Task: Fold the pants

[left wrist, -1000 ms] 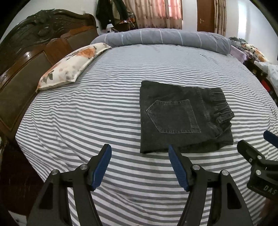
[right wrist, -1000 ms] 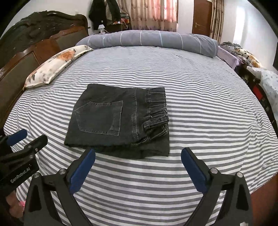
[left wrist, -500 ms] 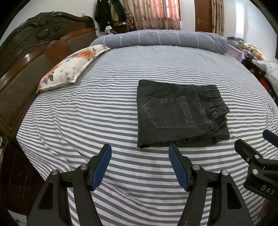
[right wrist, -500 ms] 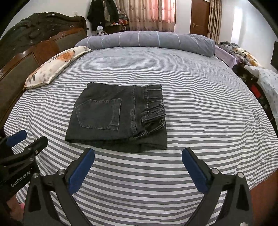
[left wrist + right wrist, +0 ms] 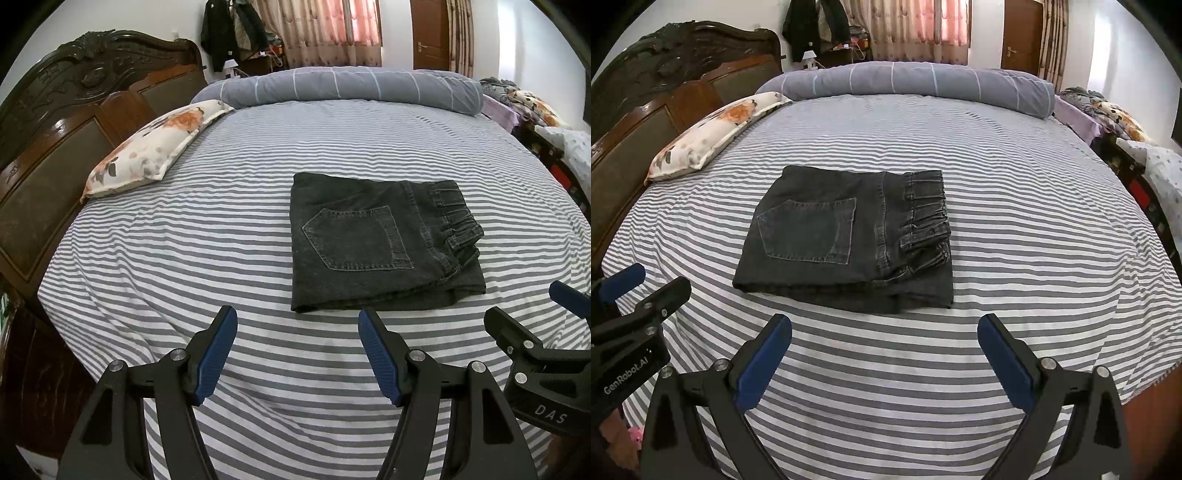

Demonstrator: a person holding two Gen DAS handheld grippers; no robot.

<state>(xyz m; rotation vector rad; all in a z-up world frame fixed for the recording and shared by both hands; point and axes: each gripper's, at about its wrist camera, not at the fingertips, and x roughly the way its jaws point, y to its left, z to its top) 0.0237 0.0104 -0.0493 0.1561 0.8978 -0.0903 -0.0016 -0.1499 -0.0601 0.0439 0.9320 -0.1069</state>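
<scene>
Grey-and-white striped sheet point(image 5: 229, 229) covers the whole bed, with a dark carved wooden headboard point(image 5: 74, 122) along its left side. Across the far edge lies a long grey rolled quilt point(image 5: 351, 86) crossed by thin pale lines, and a flowered pillow point(image 5: 155, 147) rests beside the headboard, well apart from the clothing. Black denim pants point(image 5: 376, 240) lie folded into a compact rectangle near the middle of the sheet, flat on it, a back pocket facing up and the gathered waistband bunched at the right end; a lower layer sticks out slightly at the near right corner. The left gripper point(image 5: 297, 349) hovers above the sheet just in front of the pants' near left corner, its blue-padded fingers spread apart and holding nothing. The right gripper point(image 5: 884, 350) hangs in front of the pants' near edge, fingers spread even wider, also holding nothing. Neither tool touches the fabric.
</scene>
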